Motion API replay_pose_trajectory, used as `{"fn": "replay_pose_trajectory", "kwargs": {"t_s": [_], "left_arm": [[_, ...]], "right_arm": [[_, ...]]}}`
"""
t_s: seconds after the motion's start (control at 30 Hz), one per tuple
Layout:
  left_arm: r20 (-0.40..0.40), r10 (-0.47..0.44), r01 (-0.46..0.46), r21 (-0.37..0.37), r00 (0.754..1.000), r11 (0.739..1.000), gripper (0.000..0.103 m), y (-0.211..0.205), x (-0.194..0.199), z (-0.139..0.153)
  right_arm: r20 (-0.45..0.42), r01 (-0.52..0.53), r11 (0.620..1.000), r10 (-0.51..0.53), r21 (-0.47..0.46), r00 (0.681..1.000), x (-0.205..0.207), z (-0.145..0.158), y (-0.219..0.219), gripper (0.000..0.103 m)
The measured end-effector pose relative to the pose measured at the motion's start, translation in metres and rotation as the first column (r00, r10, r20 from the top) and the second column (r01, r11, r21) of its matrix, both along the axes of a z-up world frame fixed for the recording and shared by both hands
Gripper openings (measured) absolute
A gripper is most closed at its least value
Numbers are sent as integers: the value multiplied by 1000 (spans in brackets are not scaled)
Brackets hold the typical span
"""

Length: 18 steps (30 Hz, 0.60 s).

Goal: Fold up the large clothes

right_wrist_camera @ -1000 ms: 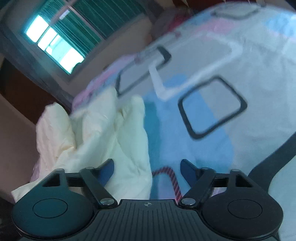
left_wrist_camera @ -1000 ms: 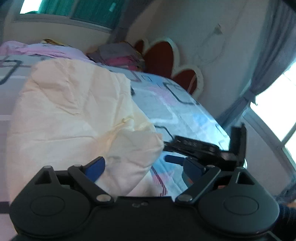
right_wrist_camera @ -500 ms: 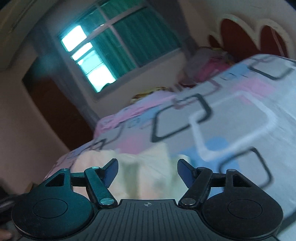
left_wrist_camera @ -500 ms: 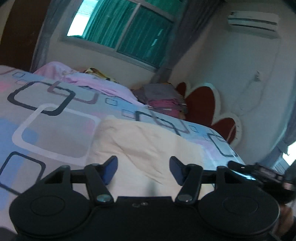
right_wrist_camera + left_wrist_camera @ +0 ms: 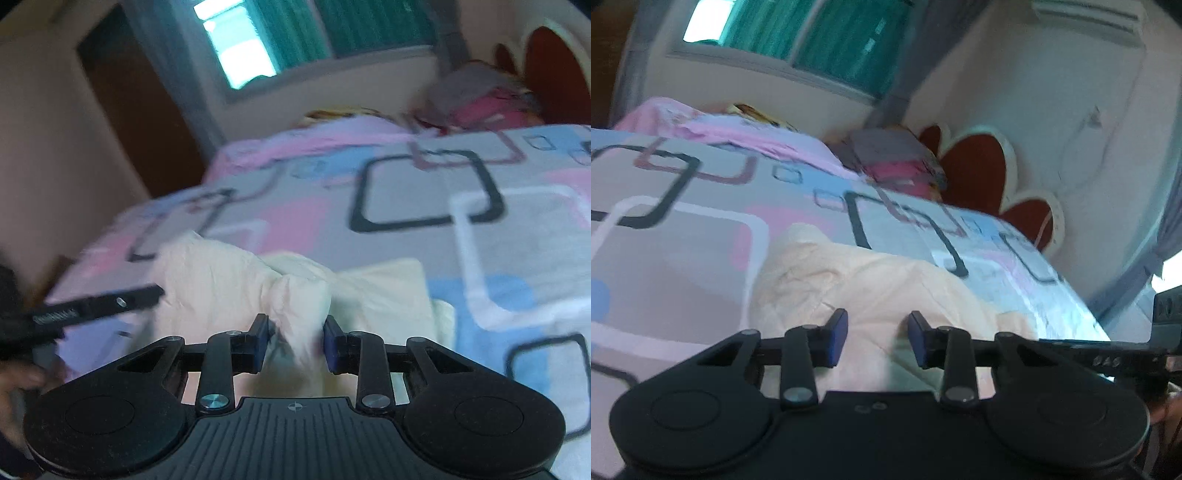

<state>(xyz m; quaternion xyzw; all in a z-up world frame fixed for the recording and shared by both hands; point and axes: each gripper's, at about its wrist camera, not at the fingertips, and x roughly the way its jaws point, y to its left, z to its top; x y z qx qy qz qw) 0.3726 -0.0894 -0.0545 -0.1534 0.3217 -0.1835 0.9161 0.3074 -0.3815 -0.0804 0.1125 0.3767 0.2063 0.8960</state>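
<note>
1. On the left, the left gripper (image 5: pixel 874 341) hangs low over the cream garment (image 5: pixel 871 284), which lies bunched on the patterned bedspread (image 5: pixel 676 236). Its jaws are closing with cloth in the gap; whether the blue pads (image 5: pixel 837 338) already press on it, I cannot tell.
2. Further along, the right gripper (image 5: pixel 294 345) is closing too, a raised ridge of the same garment (image 5: pixel 295 295) squeezed between its fingers (image 5: pixel 258 345).
3. Beyond them, at the far side of the bed, a pink blanket (image 5: pixel 713 127) and a pile of folded clothes (image 5: pixel 897 162) sit beside the red petal-shaped headboard (image 5: pixel 975 162).
</note>
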Motion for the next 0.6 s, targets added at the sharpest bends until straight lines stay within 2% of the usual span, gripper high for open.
{"fn": "replay_pose_trajectory", "kwargs": {"t_s": [0.13, 0.27, 0.33, 0.5, 0.6], "left_arm": [[-54, -73, 76, 71, 996, 995, 35, -21, 15, -20], [-64, -88, 95, 127, 994, 987, 35, -35, 21, -39], [-72, -91, 100, 140, 993, 985, 36, -38, 23, -45], [-83, -102, 114, 155, 991, 981, 36, -35, 25, -44], [-66, -95, 104, 163, 993, 981, 39, -32, 13, -25]], "right_arm": [[-26, 41, 998, -42, -41, 999, -1, -31, -2, 30], [-73, 87, 995, -83, 53, 994, 1, -54, -23, 30], [-75, 90, 994, -86, 57, 993, 1, -59, -24, 30], [-102, 91, 994, -85, 59, 991, 3, -52, -25, 31], [-83, 117, 992, -112, 52, 990, -5, -26, -31, 31]]}}
